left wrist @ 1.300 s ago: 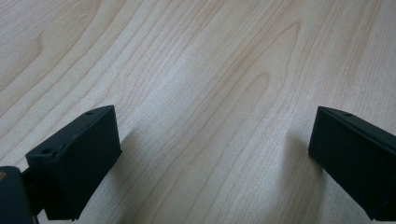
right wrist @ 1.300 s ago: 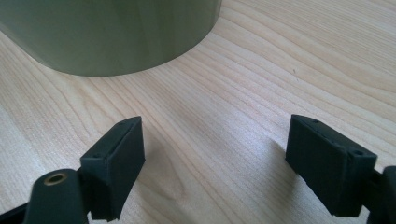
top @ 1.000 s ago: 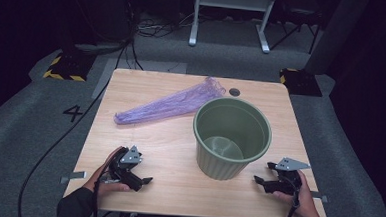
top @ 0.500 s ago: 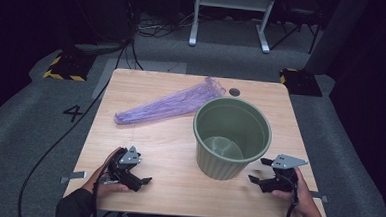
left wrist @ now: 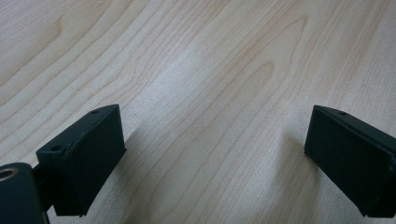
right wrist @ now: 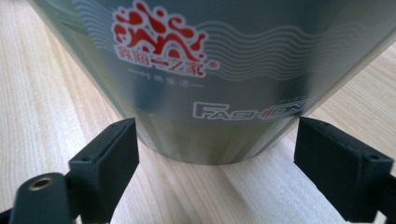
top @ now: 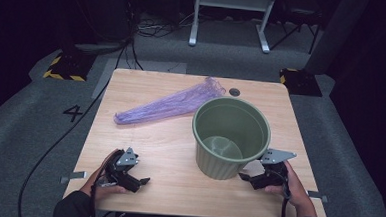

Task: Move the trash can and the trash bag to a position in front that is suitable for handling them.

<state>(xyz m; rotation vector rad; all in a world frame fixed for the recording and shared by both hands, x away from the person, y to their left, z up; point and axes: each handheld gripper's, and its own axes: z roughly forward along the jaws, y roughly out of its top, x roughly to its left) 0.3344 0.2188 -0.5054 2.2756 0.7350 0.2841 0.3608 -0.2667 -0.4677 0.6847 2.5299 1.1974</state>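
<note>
Work barely begun: bin unlined, bag flat on the table.
We hold the right gripper point(top: 248, 177) spread, jaws just opening, bin point(top: 230, 135) right ahead, ungrasped; purple bag point(top: 166, 105) lies beyond; left gripper point(top: 138, 181) spread, empty.

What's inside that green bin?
The bin looks empty: its bare bottom shows in the high view. The near inner wall is hidden by the rim, so anything tucked there can't be seen.

Black blocky jaws; grey three-cornered plates; dark sleeves point(top: 70, 209)
</note>
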